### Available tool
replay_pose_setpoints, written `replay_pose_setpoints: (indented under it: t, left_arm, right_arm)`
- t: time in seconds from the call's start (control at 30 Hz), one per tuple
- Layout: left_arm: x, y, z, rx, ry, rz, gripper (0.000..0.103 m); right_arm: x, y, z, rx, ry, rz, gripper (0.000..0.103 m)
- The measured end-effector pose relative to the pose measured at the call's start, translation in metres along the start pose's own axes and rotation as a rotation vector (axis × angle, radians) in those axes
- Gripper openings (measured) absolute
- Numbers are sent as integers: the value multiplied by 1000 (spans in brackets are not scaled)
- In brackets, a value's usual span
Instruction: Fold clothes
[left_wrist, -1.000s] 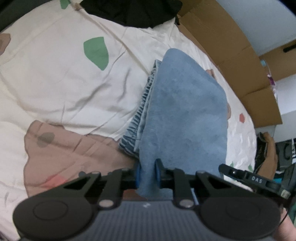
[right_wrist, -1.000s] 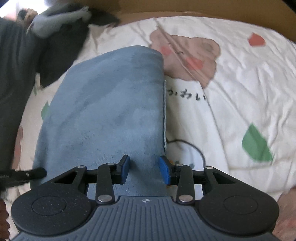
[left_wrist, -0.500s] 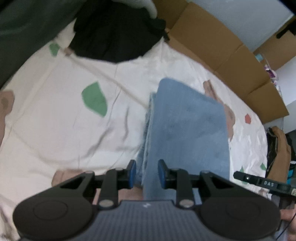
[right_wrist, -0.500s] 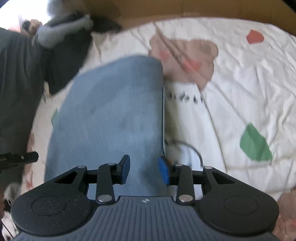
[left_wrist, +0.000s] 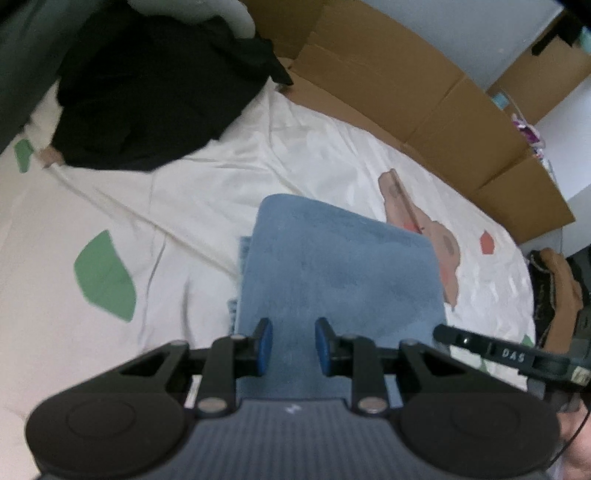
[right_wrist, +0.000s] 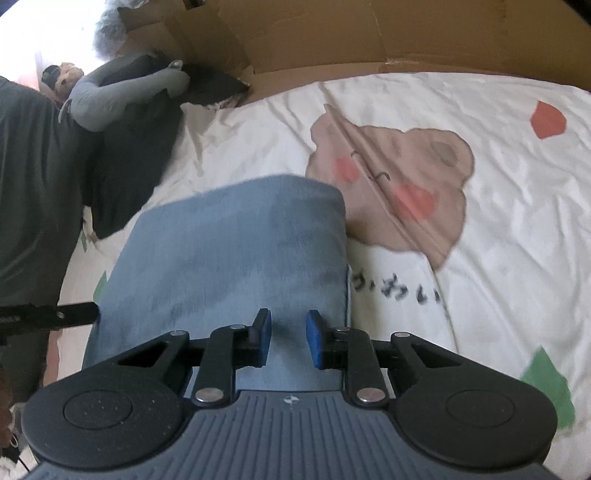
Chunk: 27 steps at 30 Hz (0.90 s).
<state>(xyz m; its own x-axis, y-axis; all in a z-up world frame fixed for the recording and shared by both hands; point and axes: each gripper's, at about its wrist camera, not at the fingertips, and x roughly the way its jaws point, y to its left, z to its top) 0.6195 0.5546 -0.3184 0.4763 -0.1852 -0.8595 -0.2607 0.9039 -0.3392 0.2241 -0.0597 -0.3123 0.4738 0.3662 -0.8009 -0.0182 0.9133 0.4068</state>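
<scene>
Nearest the left wrist camera, the left gripper (left_wrist: 290, 345) hangs over the near edge of a blue garment (left_wrist: 332, 280), its 2 blue pads (left_wrist: 264, 347) apart with only a modest gap and nothing pinched between them; the cloth lies below, not in the grip. Its jaws have just been opening. From the right wrist camera the right gripper (right_wrist: 288, 339) sits over the same near edge, jaws a little apart and just closing, yet the pads (right_wrist: 314, 339) are not pressing on the fabric, so it holds nothing either. The blue garment (right_wrist: 229, 258) lies flat on the bed sheet (left_wrist: 184, 206) as a neat rectangle, with a ribbed or pleated under-layer peeking out along its left side in the left view. By that shape, this piece looks folded and set down, or within 1 last fold of finished. Further off, a black heap of clothes (left_wrist: 147, 92) rests near the head of the bed, with a grey sleeved piece (right_wrist: 125, 96) on it, both unfolded, so most of the job likely remains. Behind them stands flattened cardboard (left_wrist: 424, 103) along the wall.
</scene>
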Motion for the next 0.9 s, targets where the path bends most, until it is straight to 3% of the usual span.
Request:
replay_pose_setpoints:
  t: [0.43,0.5,0.63,0.77,0.9]
  left_arm:
    - [22,-22,19,63,-7,-25,27]
    - [25,-26,17,86,-17,-39,31]
    - [36,-30,13,131,-12,11,31]
    - [38,-28,16,125,-4,33,23]
    - [37,-31,24,141,-5,34,26]
  right_arm:
    - [37,-1,44,-7,-21,-25,28]
    - [42,0,45,-28,-9,-29,28]
    - [54,2,44,-75,13,-29,28]
    - [56,6,50,-111,45,-34,28]
    - [45,3,58,-105,26,-29,28]
